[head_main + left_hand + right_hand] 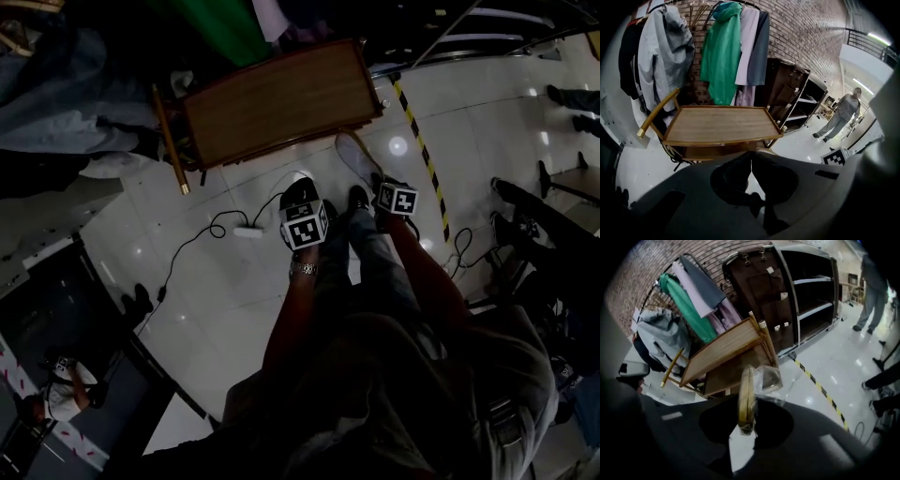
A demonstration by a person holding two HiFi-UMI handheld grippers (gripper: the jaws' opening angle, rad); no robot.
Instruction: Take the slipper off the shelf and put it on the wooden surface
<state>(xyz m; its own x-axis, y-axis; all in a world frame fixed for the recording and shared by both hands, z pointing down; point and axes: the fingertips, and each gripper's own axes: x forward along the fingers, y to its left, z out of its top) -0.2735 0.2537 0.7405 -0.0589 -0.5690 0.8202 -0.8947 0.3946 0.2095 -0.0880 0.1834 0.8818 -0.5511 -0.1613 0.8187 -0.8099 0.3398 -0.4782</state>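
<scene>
A pale slipper [358,157] in clear plastic wrap hangs over the floor just right of the wooden cart top [272,103]. My right gripper [377,184] is shut on its near end. In the right gripper view the slipper [746,397] shows edge-on between the jaws, with the wrap [769,379] bulging to the right. The cart's wooden surface [723,348] lies ahead and to the left, and the dark shelf unit [806,296] stands behind it. My left gripper [751,161] is shut with nothing in it, and points at the bare wooden surface [719,124].
A rack of coats [726,51] hangs behind the cart against a brick wall. A power strip and cable [246,231] lie on the white floor near my feet. Yellow-black tape [422,150] runs along the floor. A person [839,117] walks at the far right.
</scene>
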